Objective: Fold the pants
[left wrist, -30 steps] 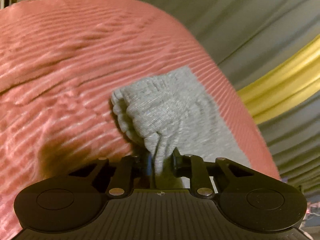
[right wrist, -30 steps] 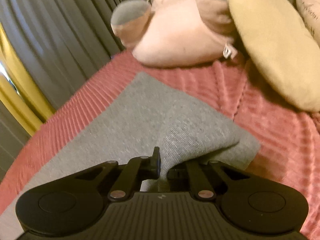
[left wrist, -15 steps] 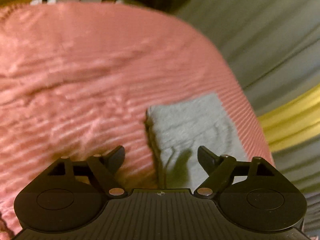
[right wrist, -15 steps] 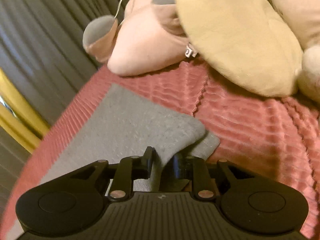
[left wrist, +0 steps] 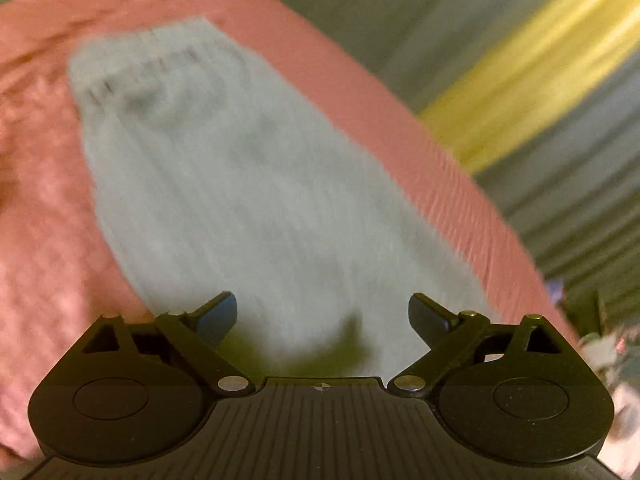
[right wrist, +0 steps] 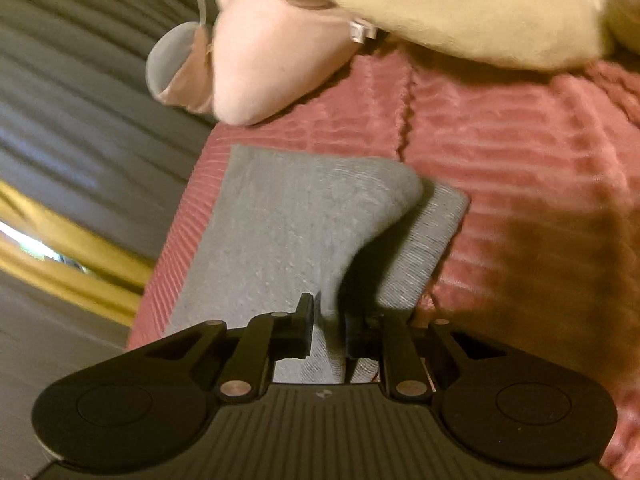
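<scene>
The grey pants (left wrist: 240,184) lie flat along the edge of a pink ribbed bedspread (left wrist: 44,200); the left wrist view is blurred. My left gripper (left wrist: 322,316) is open and empty, just above the pants. In the right wrist view the pants (right wrist: 280,232) lie folded, with a lower layer showing at the right. My right gripper (right wrist: 328,320) is shut on a raised fold of the upper layer.
Grey curtains (left wrist: 400,8) with a yellow band (left wrist: 532,72) hang beyond the bed edge. A pink plush toy (right wrist: 272,52) and a cream pillow (right wrist: 460,4) lie at the head of the bed, past the pants. The bedspread (right wrist: 520,140) stretches to the right.
My left gripper let go of the bunched grey cloth, opened wide and swung over the flat pants. My right gripper stayed shut on the fold and moved closer to the pillows.
</scene>
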The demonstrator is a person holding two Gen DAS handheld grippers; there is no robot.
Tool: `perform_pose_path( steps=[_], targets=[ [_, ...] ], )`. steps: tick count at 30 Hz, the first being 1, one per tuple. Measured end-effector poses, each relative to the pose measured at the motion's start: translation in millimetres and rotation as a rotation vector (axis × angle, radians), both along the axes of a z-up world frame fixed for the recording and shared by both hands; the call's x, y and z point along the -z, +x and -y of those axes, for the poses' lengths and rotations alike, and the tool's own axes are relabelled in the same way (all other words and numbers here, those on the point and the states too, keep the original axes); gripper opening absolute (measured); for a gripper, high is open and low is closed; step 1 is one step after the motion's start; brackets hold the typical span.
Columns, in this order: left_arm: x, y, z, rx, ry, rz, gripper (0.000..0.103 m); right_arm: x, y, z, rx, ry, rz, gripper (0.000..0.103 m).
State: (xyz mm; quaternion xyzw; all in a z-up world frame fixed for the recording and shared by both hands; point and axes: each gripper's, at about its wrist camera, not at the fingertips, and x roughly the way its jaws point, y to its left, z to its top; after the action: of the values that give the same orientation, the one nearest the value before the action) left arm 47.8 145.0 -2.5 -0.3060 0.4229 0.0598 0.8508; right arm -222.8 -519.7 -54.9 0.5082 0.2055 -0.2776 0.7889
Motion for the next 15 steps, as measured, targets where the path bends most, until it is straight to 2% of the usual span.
perform_pose_path(
  steps=[1,2,4,8,10,12,14,15],
  targets=[
    [5,1,8,0.004,0.04,-0.012,0.096,-4,0,-1,0.006,-0.024,0.007,0.005],
    [6,4,13,0.018,0.088,-0.02,0.096,-11,0,-5,0.008,-0.066,0.008,0.005],
    [1,7,12,0.039,0.134,-0.006,0.096,-23,-1,-11,0.001,-0.124,0.016,0.005],
    [7,-2,-7,-0.027,0.07,0.016,0.097,-40,-5,-29,0.038,-0.291,-0.021,0.003],
    [8,-3,-8,-0.026,0.064,0.007,0.097,-31,-6,-25,0.03,-0.252,-0.053,0.004],
    [6,-4,-1,-0.011,0.096,0.001,0.097,-15,-12,-12,0.099,-0.132,-0.152,0.005],
    [5,1,8,0.018,0.15,-0.009,0.097,-10,-26,-6,0.155,-0.071,-0.113,0.005],
    [4,2,14,0.029,0.17,-0.013,0.097,-14,-31,-7,0.166,-0.091,-0.109,0.007]
  ],
)
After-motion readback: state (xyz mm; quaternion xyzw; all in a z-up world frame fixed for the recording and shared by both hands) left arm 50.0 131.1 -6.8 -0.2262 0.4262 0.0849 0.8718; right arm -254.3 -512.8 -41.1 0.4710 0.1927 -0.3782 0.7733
